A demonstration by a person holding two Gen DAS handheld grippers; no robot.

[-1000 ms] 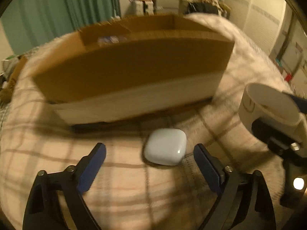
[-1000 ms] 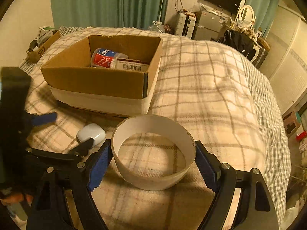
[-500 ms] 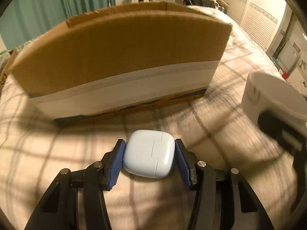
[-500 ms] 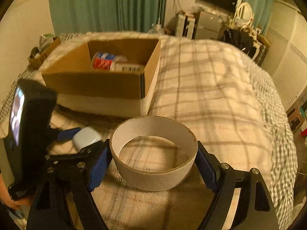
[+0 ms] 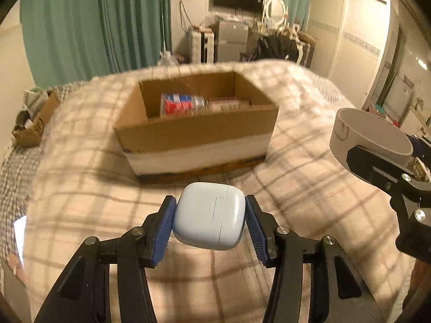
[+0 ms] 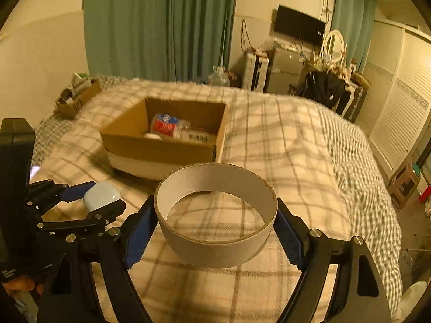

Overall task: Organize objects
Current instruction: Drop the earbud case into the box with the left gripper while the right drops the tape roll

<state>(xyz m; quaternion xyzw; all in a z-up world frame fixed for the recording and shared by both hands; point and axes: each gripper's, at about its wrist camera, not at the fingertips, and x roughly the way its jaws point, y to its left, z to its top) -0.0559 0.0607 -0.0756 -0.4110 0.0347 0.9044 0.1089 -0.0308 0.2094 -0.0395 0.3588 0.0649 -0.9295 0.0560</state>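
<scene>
Gripper (image 5: 209,222) with earbud case (image 5: 210,215) above blanket (image 5: 80,202)

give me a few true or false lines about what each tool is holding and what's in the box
1. The left tool grips a pale blue case. True.
2. The right tool is empty. False: it clamps a cardboard ring.
3. The cardboard box on the bed is empty. False: a red and blue labelled bottle lies inside.
4. The case is held above the blanket, outside the box. True.
</scene>
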